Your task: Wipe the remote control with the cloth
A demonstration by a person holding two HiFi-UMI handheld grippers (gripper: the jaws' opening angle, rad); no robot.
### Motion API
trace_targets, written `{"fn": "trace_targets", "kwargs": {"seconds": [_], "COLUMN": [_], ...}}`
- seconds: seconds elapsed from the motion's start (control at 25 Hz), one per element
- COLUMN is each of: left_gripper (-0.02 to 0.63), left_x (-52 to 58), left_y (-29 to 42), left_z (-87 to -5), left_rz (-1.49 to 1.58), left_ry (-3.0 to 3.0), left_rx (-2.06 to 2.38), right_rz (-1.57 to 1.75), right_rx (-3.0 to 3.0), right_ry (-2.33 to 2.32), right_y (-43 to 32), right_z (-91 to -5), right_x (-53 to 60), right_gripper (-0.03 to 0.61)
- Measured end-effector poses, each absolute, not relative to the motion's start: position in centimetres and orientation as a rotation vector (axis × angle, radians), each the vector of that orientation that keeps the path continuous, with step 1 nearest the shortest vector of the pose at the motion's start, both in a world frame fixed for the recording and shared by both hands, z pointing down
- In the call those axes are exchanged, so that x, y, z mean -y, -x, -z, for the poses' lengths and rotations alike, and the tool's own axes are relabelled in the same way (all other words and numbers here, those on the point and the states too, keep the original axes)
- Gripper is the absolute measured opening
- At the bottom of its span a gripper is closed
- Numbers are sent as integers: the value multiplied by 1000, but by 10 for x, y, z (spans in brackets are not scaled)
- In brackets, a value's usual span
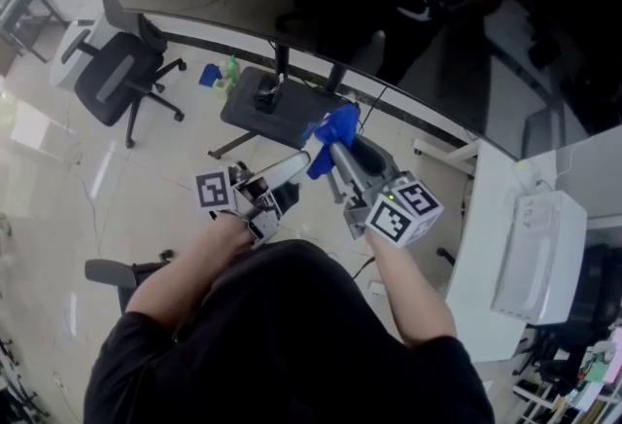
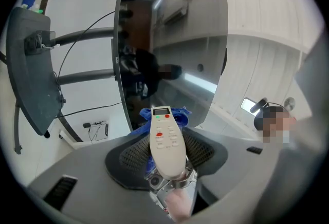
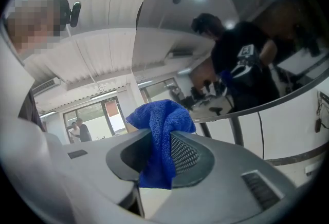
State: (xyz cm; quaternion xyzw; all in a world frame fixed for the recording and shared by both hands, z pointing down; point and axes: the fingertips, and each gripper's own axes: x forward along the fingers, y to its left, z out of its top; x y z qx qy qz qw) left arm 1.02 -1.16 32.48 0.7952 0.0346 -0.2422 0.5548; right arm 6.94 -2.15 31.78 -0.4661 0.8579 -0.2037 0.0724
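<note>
Between the two grippers, in mid-air: the white remote control and the blue cloth come together, the cloth at one o'clock of the remote's far end.
Left gripper: jaws clamped on the remote control at its near end; button face toward the camera, display end at twelve o'clock.
Right gripper: jaws pinched on the cloth; a bunched wad stands above them and a tail hangs at six o'clock.
Contact: the cloth sits close behind the display end; I cannot tell whether they touch.
Step in hand: likely wiping the far end.
Doing it well: press the wad lightly, since the remote is held by one end and could pivot. Stroke lengthwise toward six o'clock.
</note>
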Motion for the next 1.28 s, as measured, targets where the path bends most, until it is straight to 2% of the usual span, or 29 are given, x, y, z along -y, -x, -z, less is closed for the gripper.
{"fn": "trace_targets", "kwargs": {"seconds": [0.52, 1.0, 1.16, 1.28], "left_gripper": [204, 204, 204, 204], "left_x": [52, 9, 18, 31], "left_y": [3, -20, -16, -10], "left_z": [-316, -327, -331, -352], "left_rz": [680, 478, 444, 278], "left_ry": [-1851, -1935, -2081, -2315], "left_rx": [9, -142, -11, 228], "right_rz": [712, 640, 559, 452], "right_rx": [-2716, -2545, -2554, -2590], "right_ry": [1178, 1385, 1494, 1688], "right_y": [-8, -75, -84, -98], "right_z": [-336, -318, -316, -324], "right_x": [-9, 21, 13, 4], "right_gripper": [110, 110, 110, 110]}}
